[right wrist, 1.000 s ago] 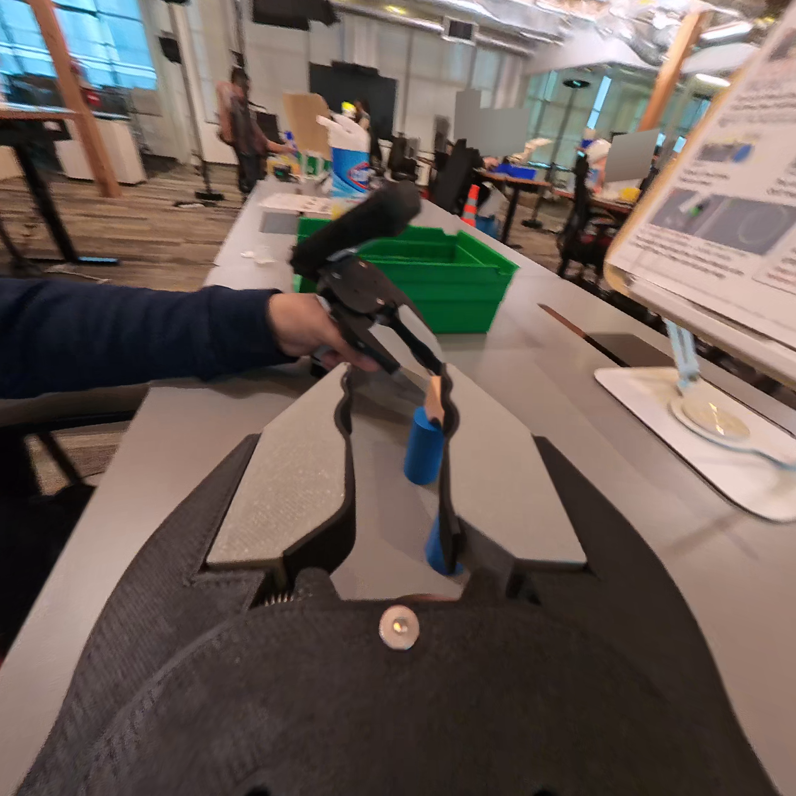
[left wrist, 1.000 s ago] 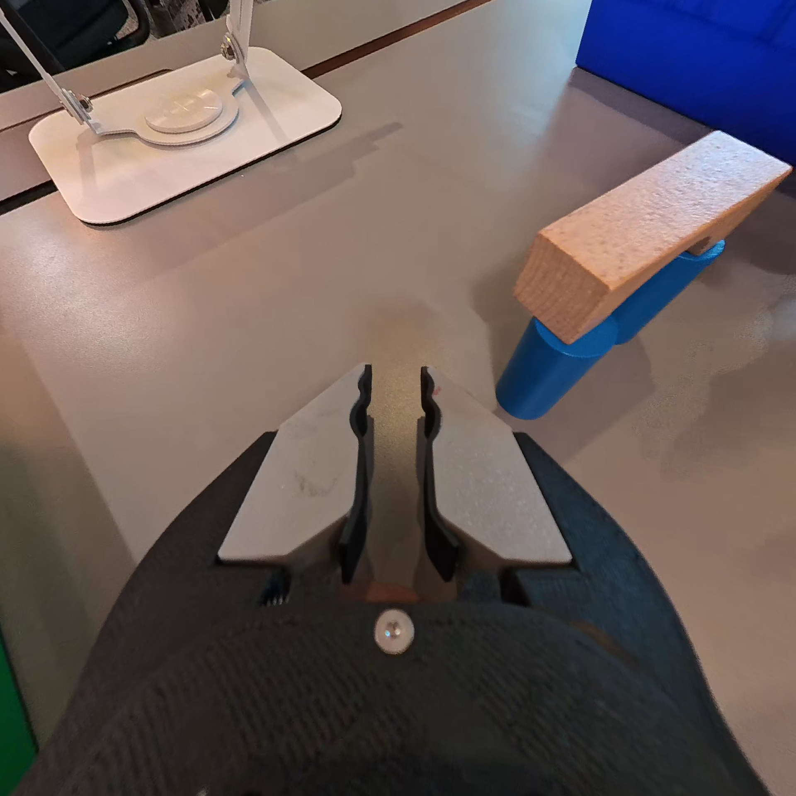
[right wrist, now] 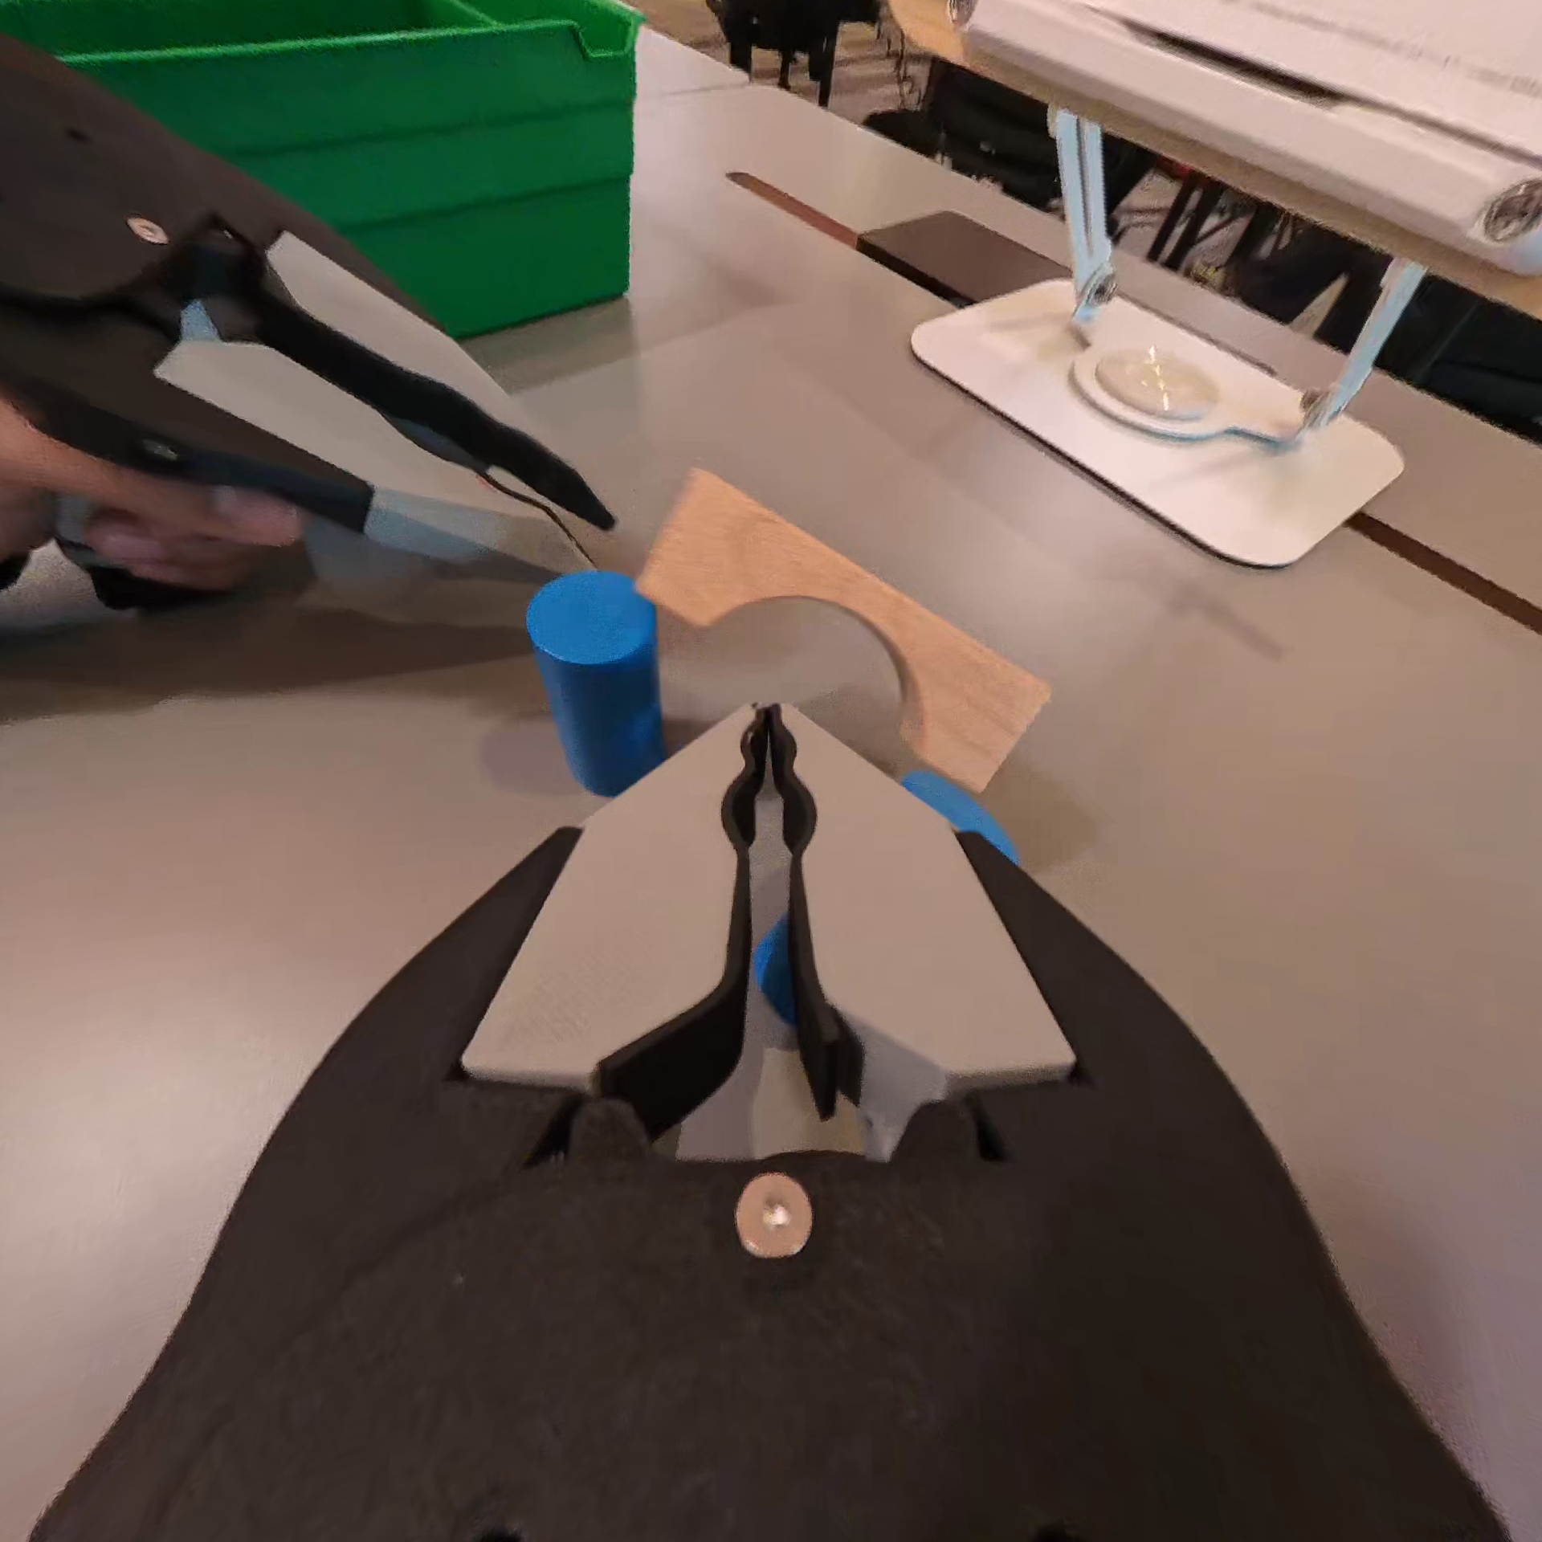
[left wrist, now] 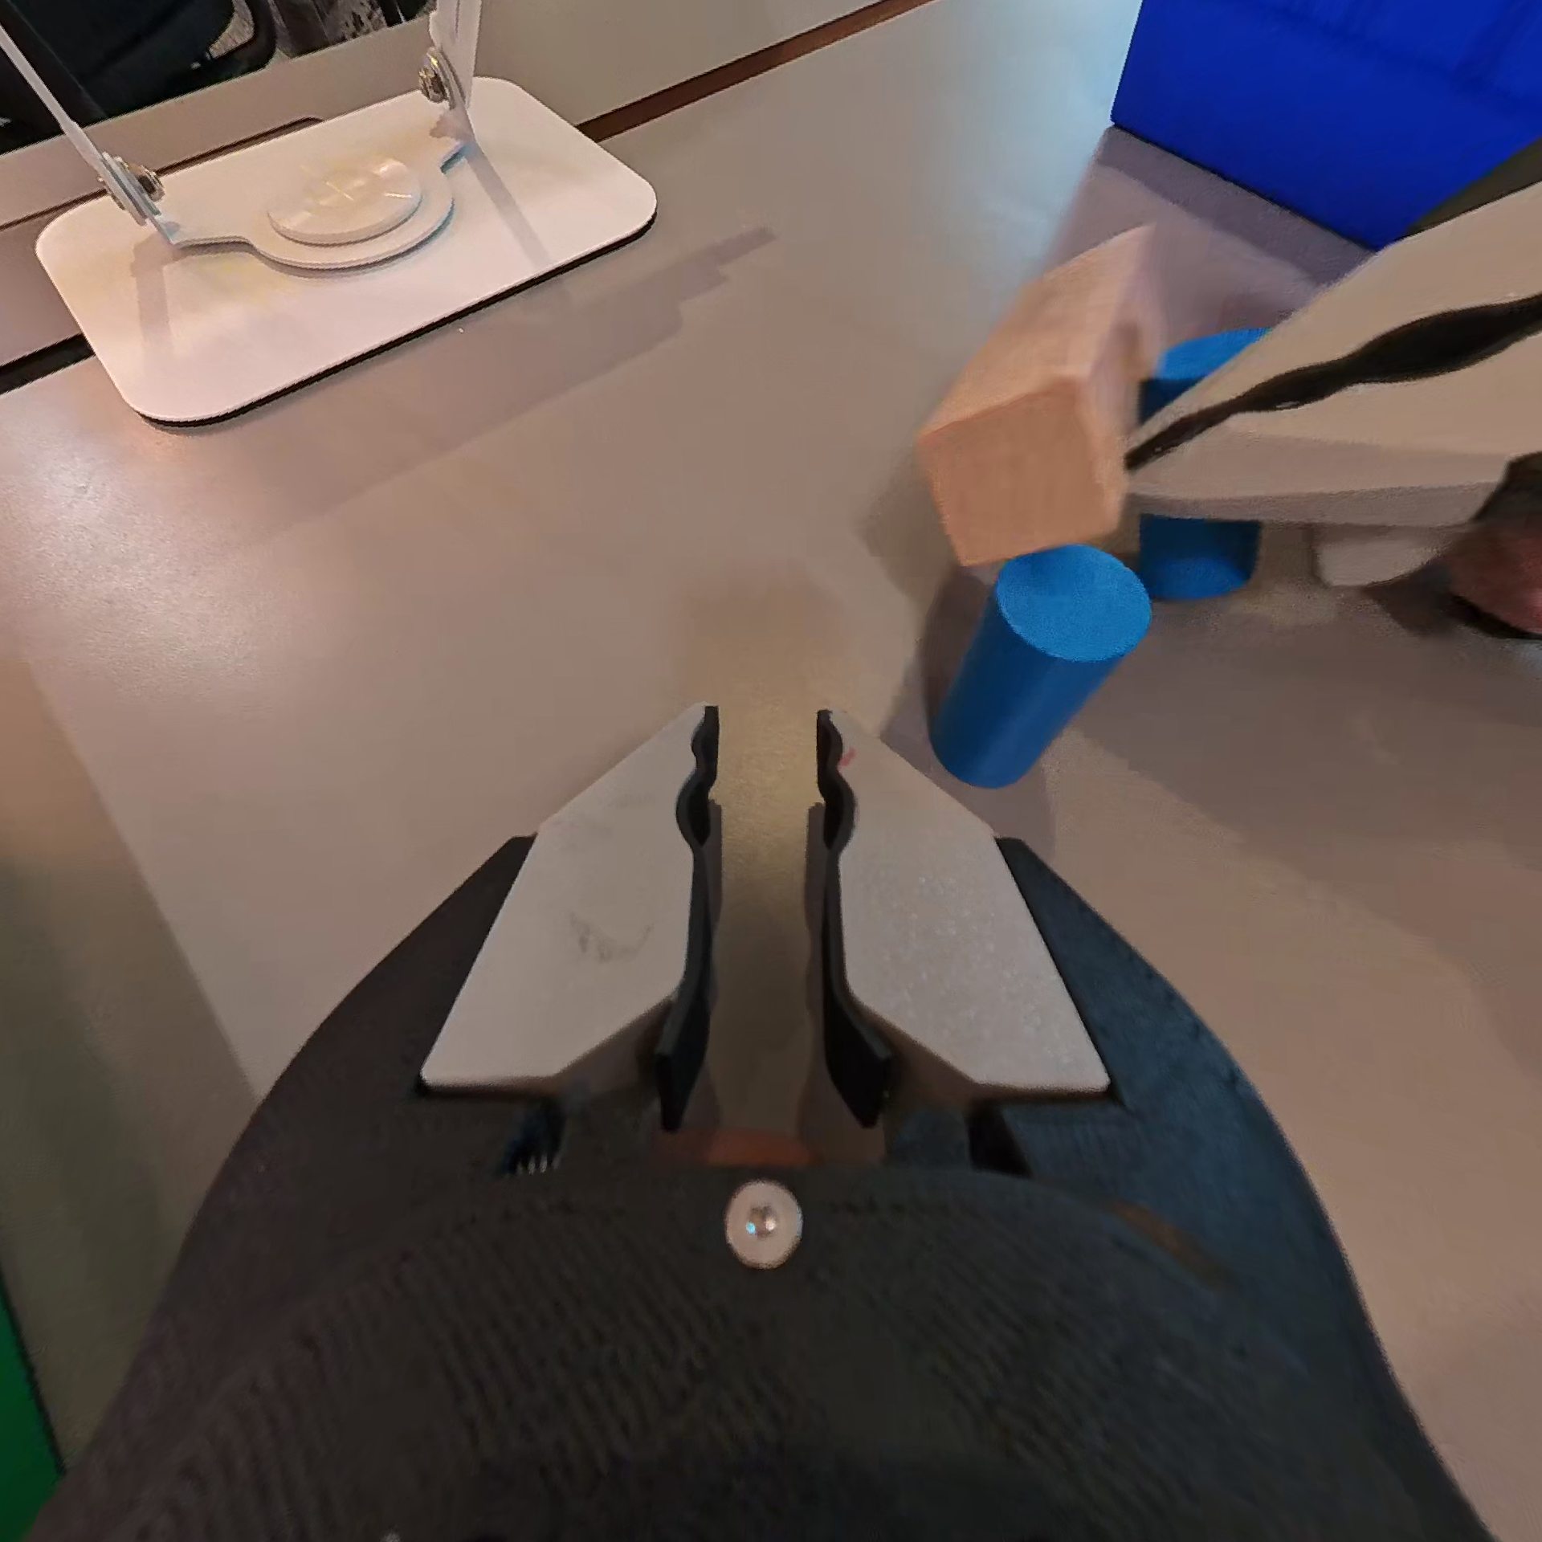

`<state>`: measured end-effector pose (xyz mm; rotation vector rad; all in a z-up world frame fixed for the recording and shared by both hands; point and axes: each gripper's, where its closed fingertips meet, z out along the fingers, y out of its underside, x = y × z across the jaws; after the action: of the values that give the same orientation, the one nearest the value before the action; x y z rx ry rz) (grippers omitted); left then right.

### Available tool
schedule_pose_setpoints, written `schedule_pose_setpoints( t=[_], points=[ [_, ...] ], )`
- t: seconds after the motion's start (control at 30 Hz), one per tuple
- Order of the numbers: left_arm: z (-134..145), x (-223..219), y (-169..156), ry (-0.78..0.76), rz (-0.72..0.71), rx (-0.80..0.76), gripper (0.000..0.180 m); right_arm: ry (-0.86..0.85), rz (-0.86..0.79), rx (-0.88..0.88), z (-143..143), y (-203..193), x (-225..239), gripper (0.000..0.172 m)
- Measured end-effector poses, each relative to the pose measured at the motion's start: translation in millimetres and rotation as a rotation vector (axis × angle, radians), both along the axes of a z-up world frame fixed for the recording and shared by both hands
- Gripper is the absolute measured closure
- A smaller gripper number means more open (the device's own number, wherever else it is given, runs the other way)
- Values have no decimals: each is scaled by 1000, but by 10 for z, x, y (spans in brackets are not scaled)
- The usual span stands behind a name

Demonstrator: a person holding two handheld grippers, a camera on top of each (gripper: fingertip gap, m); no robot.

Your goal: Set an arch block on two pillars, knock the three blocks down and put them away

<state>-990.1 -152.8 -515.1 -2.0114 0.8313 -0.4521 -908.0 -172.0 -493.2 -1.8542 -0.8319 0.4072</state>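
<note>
Step in hand, by judgement: knock-down of the stack.

Left claw (left wrist: 766, 726): jaws part-open, narrow gap, nothing between the pads, bare worktop (left wrist: 501, 584) showing through. It hangs low, tips ahead-left of the stack. Keep it clear; it isn't needed for the push.

Near pillar (left wrist: 1039, 667), blue cyl., stands just ahead-right of the left claw, leaning; top face is bare. Arch block (left wrist: 1035, 451), plain wood, is tilted above it, off that pillar, blurred.

Right claw (right wrist: 766, 709): jaws shut tip to tip, holding nothing. Used as a pusher, tips at the arch's cut-out. From this claw the upright pillar (right wrist: 597, 667) is just ahead-left; the arch (right wrist: 959, 667) slants ahead-right, low end toward the 2nd pillar (right wrist: 959, 813), which lies half hidden under the claw's right finger.

Advice: keep jaws shut, push level w/ one short sweep through the remaining pillar, away from the stand base (right wrist: 1168, 417). Avoid a hard flick; cyls. will likely roll. Green bin (right wrist: 400, 150) sits far ahead-left; blue box (left wrist: 1335, 100) far ahead-right of the left claw.
</note>
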Motion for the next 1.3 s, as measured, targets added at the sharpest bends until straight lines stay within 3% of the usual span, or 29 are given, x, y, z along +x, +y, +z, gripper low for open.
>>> schedule_pose_setpoints(
  t=[0.23,0.37,0.43,0.5,0.6,0.8,1.3],
  points=[
    [2,1,-10,-2,-2,0,159,67,74,-2,98,-96,-68,162],
    [-2,1,-11,-1,-2,-3,159,230,405,12,364,-642,-535,157],
    [-4,2,-11,-1,-2,-3,159,172,523,24,301,-882,-713,160],
    [-7,1,-10,0,-2,-6,159,16,477,73,97,-821,-767,169],
    [-8,0,-8,-1,0,-7,158,-141,199,66,-117,-368,-576,172],
    [-8,1,-10,0,-1,-6,159,67,1,34,150,-59,-185,170],
    [-9,11,-32,2,-9,-7,158,44,-19,67,201,-21,-78,163]
  ],
)
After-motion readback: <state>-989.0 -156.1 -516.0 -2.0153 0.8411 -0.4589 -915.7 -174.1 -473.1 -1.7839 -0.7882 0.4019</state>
